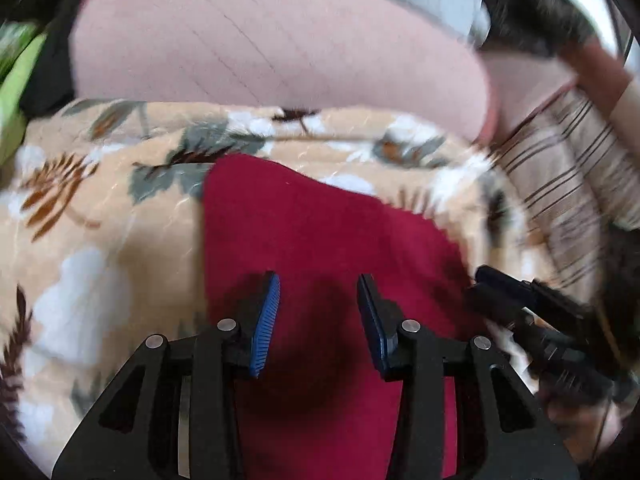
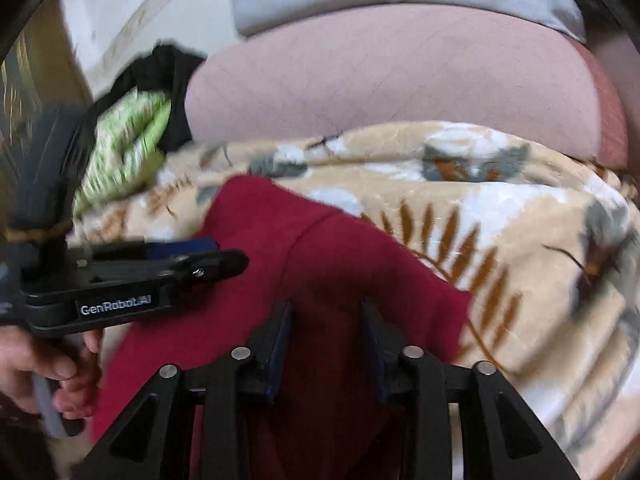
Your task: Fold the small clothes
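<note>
A dark red garment point(image 1: 320, 248) is spread on a floral blanket point(image 1: 100, 208), directly under both tools; a straight seam or fold line is seen across it in the right wrist view, so one fold is judged to be made already — though blur leaves this uncertain. The left gripper point(image 1: 318, 312) is held with its jaws apart and nothing clamped between them; the right gripper point(image 2: 325, 338) is likewise parted above the cloth, no fabric pinched. Further folding is judged to remain; a green and black bundle point(image 2: 136, 136) is left unfolded beyond the blanket's edge.
</note>
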Available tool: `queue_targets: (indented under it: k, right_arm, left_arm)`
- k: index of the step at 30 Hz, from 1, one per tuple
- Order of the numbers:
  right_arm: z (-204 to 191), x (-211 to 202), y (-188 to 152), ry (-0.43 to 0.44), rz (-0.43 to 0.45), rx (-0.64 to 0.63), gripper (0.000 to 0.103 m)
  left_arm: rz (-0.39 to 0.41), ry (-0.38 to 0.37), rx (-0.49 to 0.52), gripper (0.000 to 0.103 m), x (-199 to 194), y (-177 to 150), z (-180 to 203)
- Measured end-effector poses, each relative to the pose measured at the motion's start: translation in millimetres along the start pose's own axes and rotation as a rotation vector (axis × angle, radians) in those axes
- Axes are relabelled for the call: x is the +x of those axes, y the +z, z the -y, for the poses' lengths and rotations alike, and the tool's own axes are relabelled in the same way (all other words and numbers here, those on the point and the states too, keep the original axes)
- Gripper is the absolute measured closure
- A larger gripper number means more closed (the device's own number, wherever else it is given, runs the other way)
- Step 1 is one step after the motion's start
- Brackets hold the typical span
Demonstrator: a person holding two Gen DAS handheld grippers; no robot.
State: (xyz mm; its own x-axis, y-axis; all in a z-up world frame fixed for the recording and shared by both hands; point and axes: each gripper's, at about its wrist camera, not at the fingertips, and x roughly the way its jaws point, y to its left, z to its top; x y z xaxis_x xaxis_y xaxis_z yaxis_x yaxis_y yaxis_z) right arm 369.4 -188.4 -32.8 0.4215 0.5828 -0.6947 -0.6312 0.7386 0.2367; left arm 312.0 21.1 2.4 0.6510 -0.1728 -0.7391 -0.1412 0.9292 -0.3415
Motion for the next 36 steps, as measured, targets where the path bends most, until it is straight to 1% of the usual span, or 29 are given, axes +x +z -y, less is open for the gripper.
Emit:
queue_targets:
  k: [1,2,3,4,5,7,10,12,13,16,17,18,19,21,22,24,25,26,27,28,30,31,32,33,36]
  right_arm:
    - [5,-16,-2,0.012,0.029,0.046,0.055]
    - [15,-39,-10,0.022,0.091,0.116,0.049]
    - [19,-52,-13,0.016,0.134,0.167,0.036]
    - [32,-81,-35,0.002,0.235,0.307,0.031]
    - [32,-81,-35,0.002,0.235,0.307,0.031]
    - [39,-92,-52,0.019,0.273,0.421,0.031]
    - [37,-93,-80,0.071,0.298,0.603,0.031]
    - [30,-90,-95,0.101,0.322,0.672,0.031]
    - [25,-86,-102,0.111,0.320,0.696,0.031]
    - [10,-70,-120,0.130,0.301,0.704,0.031]
    - [6,-63,-124,0.132,0.276,0.689,0.031]
    - [2,-57,-124,0.132,0.243,0.670,0.031]
    - [-1,-54,-121,0.143,0.231,0.655,0.031]
    - [-8,-50,-114,0.175,0.217,0.608,0.029]
    - [-10,-45,-112,0.170,0.201,0.579,0.028]
    - [-11,-30,-112,0.167,0.130,0.536,0.028]
    - [-12,-30,-112,0.158,0.135,0.508,0.030]
    - [-9,-34,-112,0.152,0.168,0.538,0.030]
    - [-9,-34,-112,0.152,0.168,0.538,0.030]
    - [-5,-37,-113,0.147,0.199,0.564,0.030]
    - [3,-43,-116,0.085,0.273,0.592,0.030]
    - [7,-44,-117,0.065,0.289,0.605,0.030]
    - [9,-43,-117,0.064,0.297,0.610,0.029]
    - [9,-41,-114,0.077,0.294,0.595,0.027]
    - [5,-43,-106,0.091,0.315,0.539,0.026]
  left_arm:
    - [0.015,-0.019,-0.018,0.053,-9,-5,-5]
    - [0.031,-0.023,-0.039,0.038,-18,-12,-12]
    - [0.053,-0.021,-0.057,0.032,-28,-22,-21]
    - [0.059,-0.022,-0.064,0.032,-31,-29,-26]
    - [0.042,-0.022,-0.081,0.032,-32,-37,-34]
    - [0.008,-0.037,-0.122,0.032,-28,-45,-41]
    - [-0.026,-0.107,-0.195,0.032,-24,-63,-50]
    - [-0.028,-0.163,-0.242,0.032,-22,-70,-53]
    - [-0.028,-0.186,-0.256,0.032,-21,-70,-54]
    - [-0.059,-0.281,-0.262,0.032,-14,-74,-48]
    - [-0.069,-0.294,-0.249,0.030,-11,-75,-44]
    - [-0.071,-0.301,-0.244,0.025,-9,-75,-42]
    - [-0.076,-0.314,-0.249,0.024,-7,-76,-41]
    - [-0.110,-0.355,-0.288,0.022,3,-79,-41]
    - [-0.103,-0.358,-0.294,0.022,4,-80,-42]
    - [-0.086,-0.363,-0.302,0.020,4,-79,-40]
    - [-0.084,-0.363,-0.308,0.020,4,-78,-40]
    - [-0.084,-0.366,-0.321,0.020,4,-77,-40]
    - [-0.085,-0.372,-0.335,0.020,4,-77,-43]
    - [-0.088,-0.380,-0.350,0.020,5,-76,-45]
    - [-0.093,-0.399,-0.366,0.021,5,-76,-48]
    - [-0.095,-0.401,-0.364,0.021,5,-76,-48]
    - [-0.097,-0.399,-0.355,0.021,5,-76,-48]
    - [-0.097,-0.393,-0.342,0.021,5,-76,-47]
    - [-0.093,-0.378,-0.327,0.022,5,-77,-46]
